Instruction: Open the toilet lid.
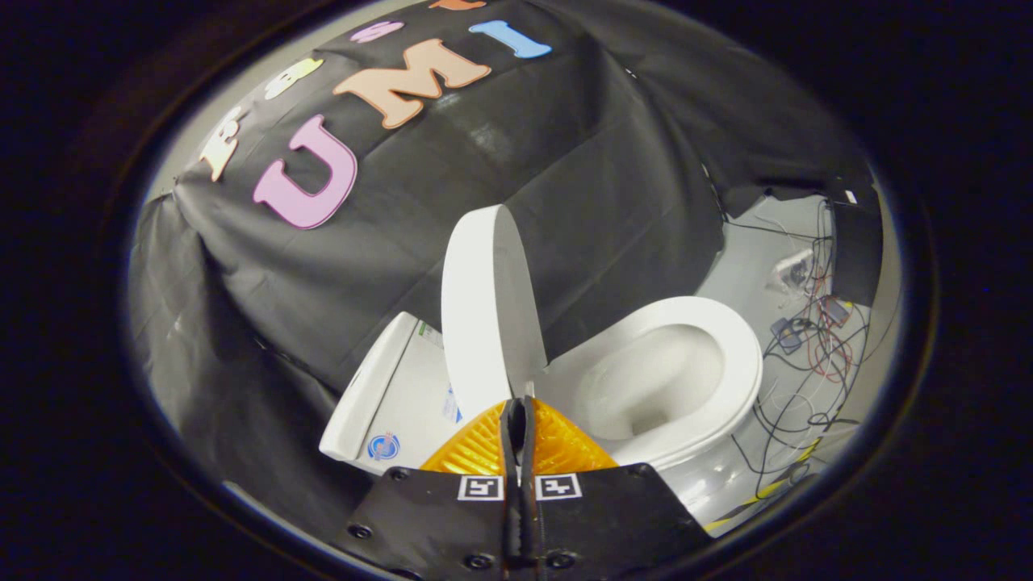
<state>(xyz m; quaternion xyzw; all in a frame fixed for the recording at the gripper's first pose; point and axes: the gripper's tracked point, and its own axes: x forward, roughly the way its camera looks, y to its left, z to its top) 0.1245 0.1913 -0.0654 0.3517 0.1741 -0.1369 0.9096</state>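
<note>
Lid (484, 307) stood raised, nearly upright, with your gripper (517, 403) closed at its near edge.

You had the lift all but done: the toilet lid rose edge-on just ahead of the fingers, between the tank (387, 395) on one side and the open bowl (670, 371) on the other, its seat ring bare. The fingers sat pressed together with barely a slit between them; whether they pinched the lid's rim or only touched it, I could not tell. Your next move likely called for a gentle push to rest the lid against the tank, then a release and clean withdrawal.
</note>
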